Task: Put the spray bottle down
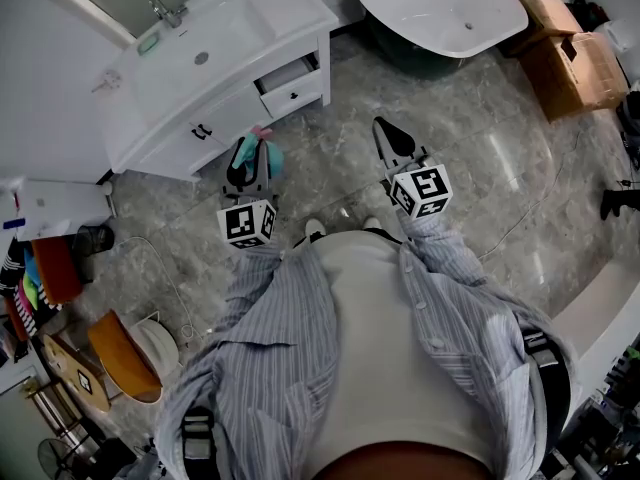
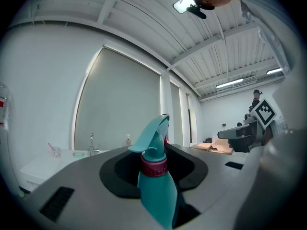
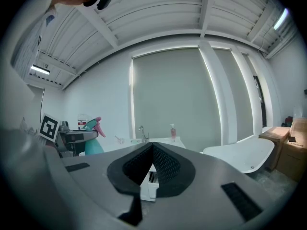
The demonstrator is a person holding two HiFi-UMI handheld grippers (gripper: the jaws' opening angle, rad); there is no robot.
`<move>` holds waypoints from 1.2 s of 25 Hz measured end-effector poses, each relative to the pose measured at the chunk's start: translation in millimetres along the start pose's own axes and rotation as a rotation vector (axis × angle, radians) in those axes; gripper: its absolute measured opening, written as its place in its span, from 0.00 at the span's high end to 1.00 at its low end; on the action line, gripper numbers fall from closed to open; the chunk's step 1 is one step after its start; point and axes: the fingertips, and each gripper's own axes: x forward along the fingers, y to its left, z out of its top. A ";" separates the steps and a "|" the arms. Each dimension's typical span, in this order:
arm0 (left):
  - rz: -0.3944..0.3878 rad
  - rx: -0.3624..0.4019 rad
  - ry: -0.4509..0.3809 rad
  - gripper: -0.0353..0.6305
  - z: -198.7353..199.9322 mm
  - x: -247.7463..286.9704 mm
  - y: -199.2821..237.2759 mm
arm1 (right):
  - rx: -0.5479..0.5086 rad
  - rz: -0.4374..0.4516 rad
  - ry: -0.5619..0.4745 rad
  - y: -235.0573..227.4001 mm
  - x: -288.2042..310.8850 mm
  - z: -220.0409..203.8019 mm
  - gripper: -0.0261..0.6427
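Jaws of the left gripper [image 1: 248, 158] clamp the teal spray bottle [image 1: 270, 156]. In the head view it hangs over the floor, with the vanity [image 1: 290, 8] at eleven o'clock and the right gripper [image 1: 383, 128] at three. The left gripper view shows the bottle upright between the pads. In the right gripper view, the jaws are together and empty. The set-down has not begun; the next move likely calls for reaching a surface, then releasing.

Head view steeply down; gripper views level, toward shared washstand [image 1: 232, 103]

Teal spray bottle [image 2: 157, 190], dark red collar, near upright, clamped between fingers [image 2: 115, 172] of left gripper [image 2: 156, 151]
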 end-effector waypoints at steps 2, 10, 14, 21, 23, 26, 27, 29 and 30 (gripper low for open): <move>-0.005 0.000 0.000 0.74 -0.2 0.5 1.1 | 0.000 -0.007 0.000 -0.4 0.4 -0.5 0.94; -0.024 0.002 -0.007 0.74 2.0 2.6 9.2 | 0.001 -0.026 -0.004 5.5 5.4 -0.2 0.94; -0.032 0.005 -0.013 0.74 3.4 3.3 14.0 | -0.002 -0.034 -0.005 10.2 9.0 1.0 0.94; -0.047 -0.003 -0.012 0.74 -0.6 6.9 33.2 | -0.006 -0.057 -0.003 20.6 19.7 1.0 0.94; -0.054 -0.007 -0.012 0.74 -2.7 8.0 38.8 | -0.006 -0.065 0.001 24.0 23.1 -0.7 0.94; -0.067 -0.013 -0.010 0.74 -5.8 9.4 47.8 | -0.004 -0.079 0.006 30.5 28.5 -1.7 0.94; -0.072 -0.014 -0.011 0.74 -6.3 10.5 51.4 | -0.004 -0.084 0.007 32.9 31.0 -1.7 0.94; -0.082 -0.016 -0.015 0.74 -7.4 13.2 59.6 | -0.006 -0.093 0.008 38.3 37.4 -2.9 0.94; -0.086 -0.018 -0.017 0.74 -8.3 14.0 63.5 | -0.006 -0.097 0.009 41.2 40.4 -4.0 0.94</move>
